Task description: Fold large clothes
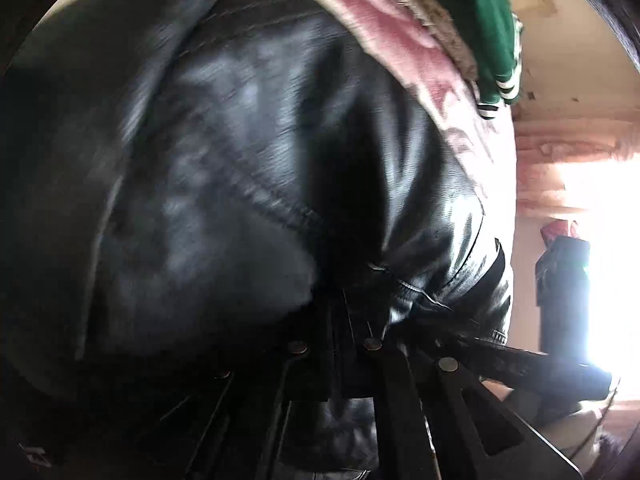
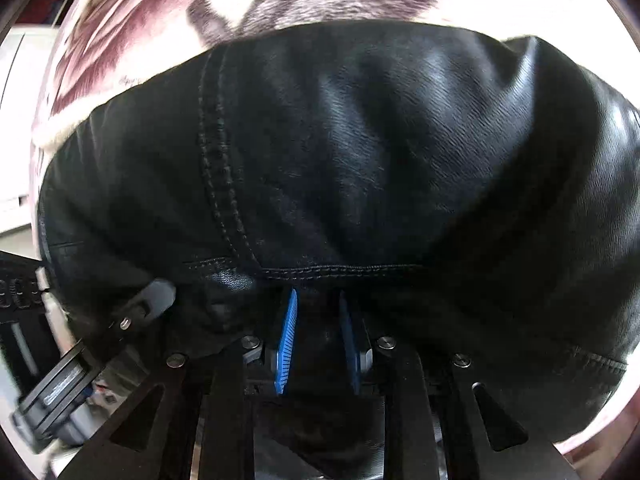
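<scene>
Right up close, the right gripper (image 2: 316, 336) is clamped on a hem of the black leather jacket (image 2: 360, 152), blue pads (image 2: 287, 344) pinching the seam. The left gripper (image 1: 360, 320) bites a bunched edge too, as far as the blur allows. The jacket hangs over the pink patterned blanket (image 1: 404, 40); a green garment (image 1: 476, 20) lies beyond. Best bet: keep both corners level and taut, and lay it down evenly.

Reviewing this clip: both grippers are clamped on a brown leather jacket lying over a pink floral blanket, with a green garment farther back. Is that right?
Not quite: the leather jacket is black, not brown, as the right wrist view shows clearly. The rest holds: the right gripper and left gripper grip it over the pink floral blanket, with the green garment behind.
</scene>
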